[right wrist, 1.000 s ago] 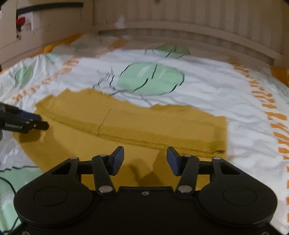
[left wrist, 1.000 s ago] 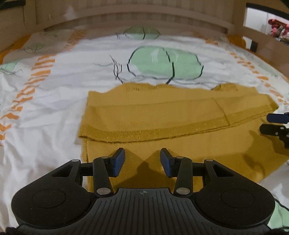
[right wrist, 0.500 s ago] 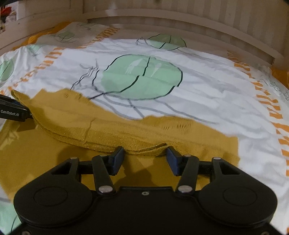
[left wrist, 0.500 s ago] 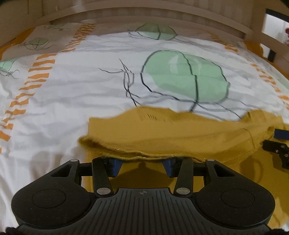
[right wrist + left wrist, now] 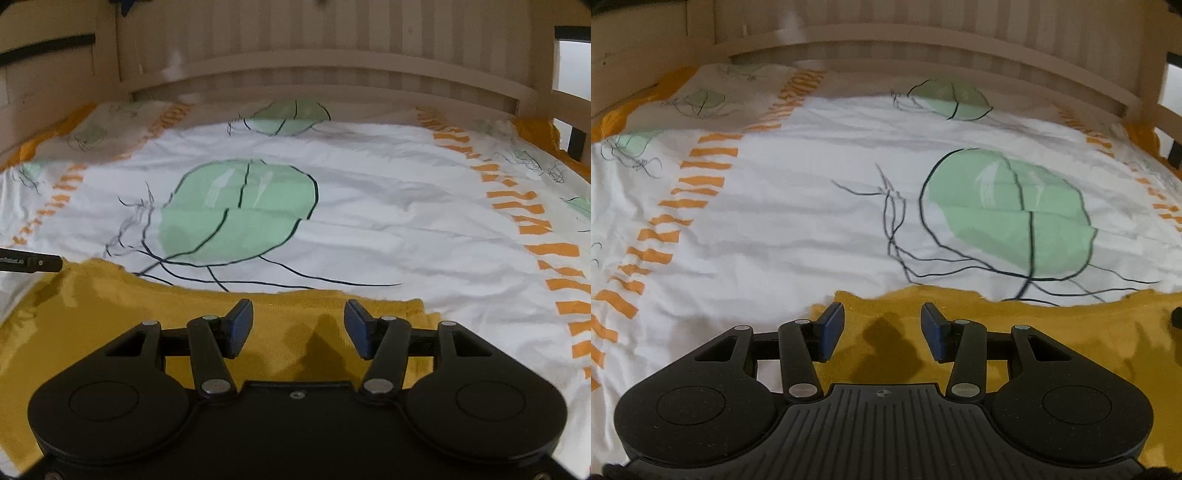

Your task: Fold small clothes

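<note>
A mustard-yellow knitted garment [image 5: 1052,332] lies flat on the bed, and its far edge runs just past both sets of fingertips. My left gripper [image 5: 882,328] hovers open over the garment's far left corner, with only flat cloth below its blue pads. My right gripper [image 5: 299,326] stands over the far right corner of the garment [image 5: 110,317]; its jaws are opening, and no cloth is pinched between the pads. The left gripper's black finger [image 5: 29,261] shows at the left edge of the right wrist view.
The bed is covered by a white sheet [image 5: 812,206] printed with green leaves and orange dashes. A pale wooden headboard [image 5: 923,48] closes the far side, and side rails [image 5: 569,107] stand to the right.
Both grippers have moved forward across the garment. The folded hem that lay at the fingertips half a second ago is gone from there, and the garment's far edge now lies just beyond the fingers.
</note>
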### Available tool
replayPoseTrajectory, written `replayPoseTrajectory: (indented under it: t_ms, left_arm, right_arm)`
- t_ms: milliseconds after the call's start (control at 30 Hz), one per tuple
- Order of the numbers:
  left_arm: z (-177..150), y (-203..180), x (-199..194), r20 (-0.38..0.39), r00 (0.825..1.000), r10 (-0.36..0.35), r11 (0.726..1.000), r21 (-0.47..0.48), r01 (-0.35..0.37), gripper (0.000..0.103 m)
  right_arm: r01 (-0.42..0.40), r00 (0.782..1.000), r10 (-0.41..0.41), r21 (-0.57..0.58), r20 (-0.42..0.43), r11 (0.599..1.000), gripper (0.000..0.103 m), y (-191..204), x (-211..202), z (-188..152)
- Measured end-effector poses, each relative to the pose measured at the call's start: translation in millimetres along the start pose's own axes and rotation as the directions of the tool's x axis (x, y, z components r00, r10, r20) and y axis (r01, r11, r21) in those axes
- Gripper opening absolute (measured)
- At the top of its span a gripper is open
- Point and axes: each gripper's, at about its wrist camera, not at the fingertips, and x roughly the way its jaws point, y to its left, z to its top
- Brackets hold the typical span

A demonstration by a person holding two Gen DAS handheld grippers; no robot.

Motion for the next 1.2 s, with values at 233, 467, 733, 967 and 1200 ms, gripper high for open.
replayPoseTrajectory:
  t_ms: [233, 467, 733, 967, 1200]
  left_arm:
    - [-33.7, -31.7, -22.0, -0.055, 0.993, -0.105, 0.990, 0.083, 0.109, 0.045]
    - [-73.0, -40.5, -33.0, -0.088, 0.993, -0.079, 0.987, 0.136, 0.090, 0.050]
    - [-85.0, -47.9, -33.5, -0.091, 0.996, -0.022, 0.984, 0.177, 0.038, 0.064]
    - [-88.1, -47.1, -30.2, -0.101, 0.995, -0.016, 0.987, 0.156, 0.031, 0.069]
    - [-87.6, -52.7, -27.4, -0.118, 0.993, 0.011, 0.985, 0.170, 0.009, 0.070]
  right_arm:
    - [-0.032, 0.999, 0.031, -0.038, -0.040, 0.999, 0.063, 12.0, -11.6, -22.9]
    - [-0.015, 0.997, 0.012, -0.036, -0.080, 0.999, 0.064, 6.7, -29.4, -57.9]
    - [-0.034, 0.996, 0.032, -0.022, -0.082, 0.999, 0.069, 1.2, -47.9, -78.3]
    - [-0.076, 0.995, 0.076, -0.005, -0.057, 0.997, 0.077, -3.1, -47.5, -83.2]
    - [-0.145, 0.989, 0.147, 0.090, -0.017, 0.985, 0.079, -15.6, -55.7, -81.6]
